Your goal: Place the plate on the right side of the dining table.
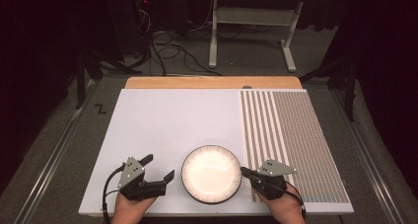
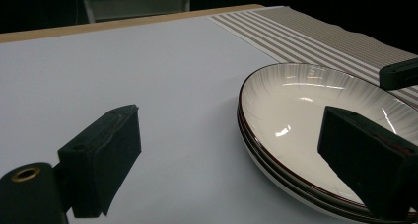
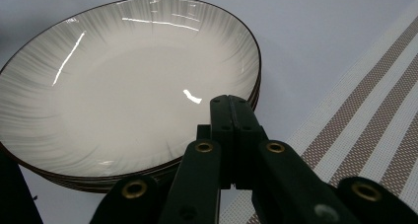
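A stack of shallow white plates [image 1: 211, 174] with dark rims sits near the front edge of the white mat [image 1: 167, 115]. My left gripper [image 1: 158, 167] stands open just left of the stack, with nothing between its jaws. In the left gripper view the plates [image 2: 300, 110] lie to the right, partly behind the right jaw of that gripper [image 2: 231, 135]. My right gripper [image 1: 244, 171] is shut, its tip at the stack's right rim. In the right gripper view the shut jaws of that gripper [image 3: 230, 103] point over the rim of the top plate [image 3: 123, 86] and grip nothing.
A striped woven placemat [image 1: 291, 135] covers the right part of the table. A wooden table edge [image 1: 212, 82] shows at the back. Cables [image 1: 167, 51] and a white desk frame [image 1: 251, 31] stand on the floor beyond. The right gripper's tip [image 2: 399, 72] shows past the plates.
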Motion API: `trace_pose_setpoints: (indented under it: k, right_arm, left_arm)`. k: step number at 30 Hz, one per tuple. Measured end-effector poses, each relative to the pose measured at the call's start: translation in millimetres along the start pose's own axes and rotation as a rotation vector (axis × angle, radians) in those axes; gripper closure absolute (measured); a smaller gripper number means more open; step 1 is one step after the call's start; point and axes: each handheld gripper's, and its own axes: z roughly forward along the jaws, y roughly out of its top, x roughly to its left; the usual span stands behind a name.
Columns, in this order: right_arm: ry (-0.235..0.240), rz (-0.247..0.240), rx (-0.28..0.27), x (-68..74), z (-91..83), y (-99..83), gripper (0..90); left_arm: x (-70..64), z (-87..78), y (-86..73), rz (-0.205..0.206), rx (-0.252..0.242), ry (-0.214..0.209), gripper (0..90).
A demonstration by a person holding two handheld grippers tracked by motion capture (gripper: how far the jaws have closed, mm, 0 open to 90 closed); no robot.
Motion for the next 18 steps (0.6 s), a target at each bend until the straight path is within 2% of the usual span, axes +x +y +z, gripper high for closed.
trace_pose_setpoints:
  k: [11,18]
  right_arm:
    - [-0.012,-0.012,0.012,3.6,1.3,0.4,90.0]
    - [-0.012,-0.019,0.011,3.8,2.0,0.6,90.0]
  left_arm:
    - [-2.5,3.8,0.1,0.008,0.022,-0.023,9.9]
    - [1.3,1.8,0.1,-0.013,0.012,-0.023,10.0]
